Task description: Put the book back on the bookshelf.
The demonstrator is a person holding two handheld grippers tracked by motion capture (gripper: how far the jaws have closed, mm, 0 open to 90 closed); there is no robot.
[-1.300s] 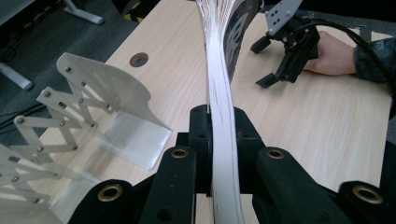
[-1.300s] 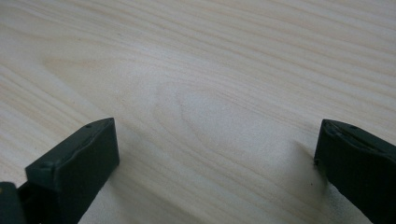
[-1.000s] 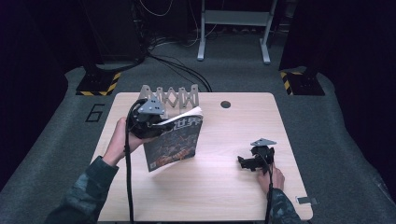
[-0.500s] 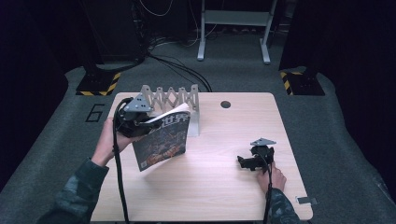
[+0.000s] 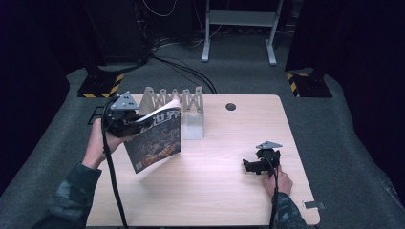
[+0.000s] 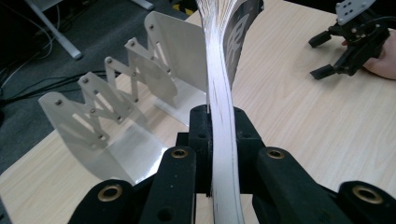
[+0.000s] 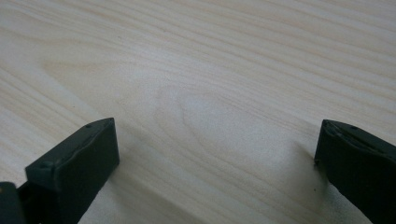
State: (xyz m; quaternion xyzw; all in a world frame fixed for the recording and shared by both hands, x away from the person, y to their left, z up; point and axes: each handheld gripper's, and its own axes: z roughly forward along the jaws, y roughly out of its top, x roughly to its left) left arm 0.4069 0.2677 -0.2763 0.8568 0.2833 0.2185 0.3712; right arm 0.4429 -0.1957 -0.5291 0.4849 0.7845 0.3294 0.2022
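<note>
Between the left gripper's (image 6: 219, 135) clamped jaws stands the magazine (image 6: 222, 93).

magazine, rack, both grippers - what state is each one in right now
magazine: closed, lifted off the table, hanging tilted from its clamped edge
left gripper: shut on the magazine
expanding file rack: stretched open, upright, slots empty
right gripper: jaws open, nothing between them, resting low on the table

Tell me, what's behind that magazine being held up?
Behind the magazine stands a metal accordion rack on the table. The magazine covers part of the rack, so those slots' contents can't be seen.
</note>
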